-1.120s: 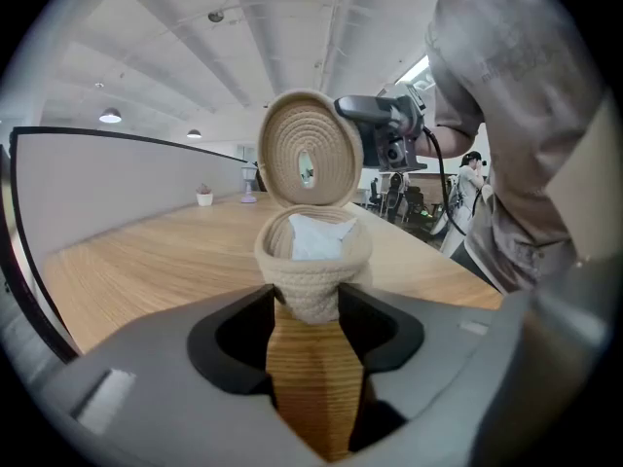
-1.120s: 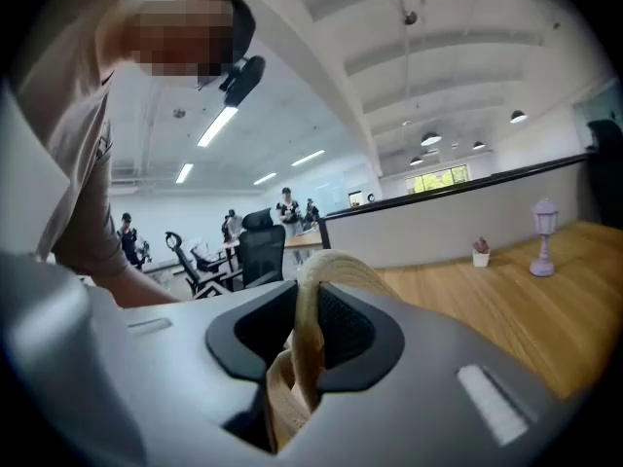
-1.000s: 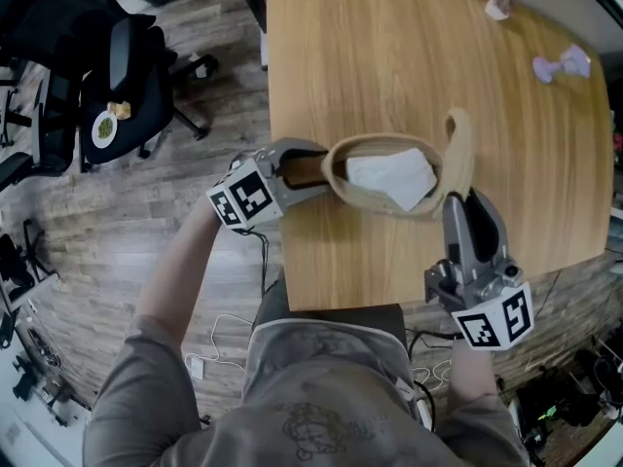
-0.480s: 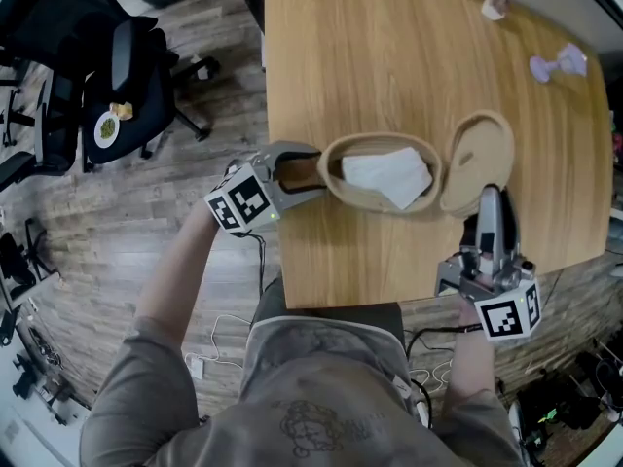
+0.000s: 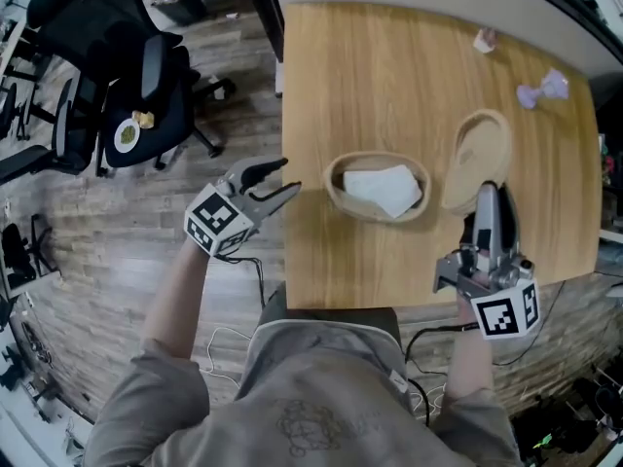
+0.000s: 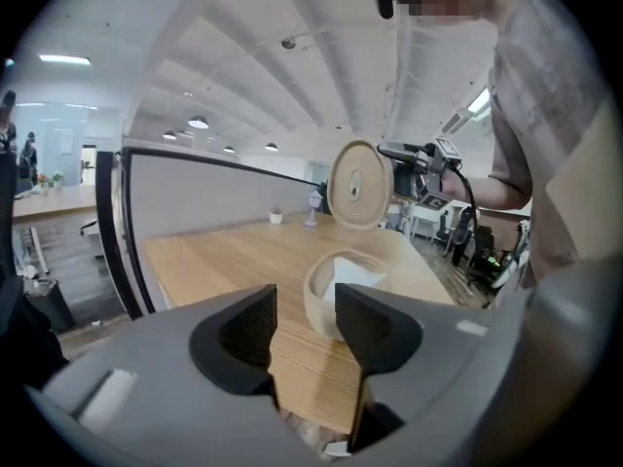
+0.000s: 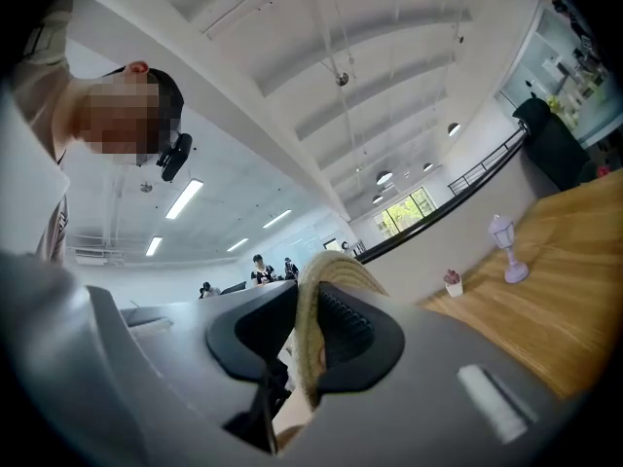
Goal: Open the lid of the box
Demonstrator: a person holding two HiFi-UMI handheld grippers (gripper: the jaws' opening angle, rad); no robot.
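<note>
Mid-frame, lidless box (image 5: pixel 335 183) with white paper (image 5: pixel 382 189) inside; right claw (image 5: pixel 487 197) pinching lid (image 5: pixel 477 156) upright, left claw (image 5: pixel 288 175) spread, empty, just narrowing.

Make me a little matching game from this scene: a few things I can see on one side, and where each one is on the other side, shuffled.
Things:
1. lid
2. box
3. white sheet
4. purple ornament

Places:
A. lying inside the box
B. pinched by its rim in the right gripper
C. near the far edge of the table
D. standing open on the table

Pairs: 1-B, 2-D, 3-A, 4-C.
</note>
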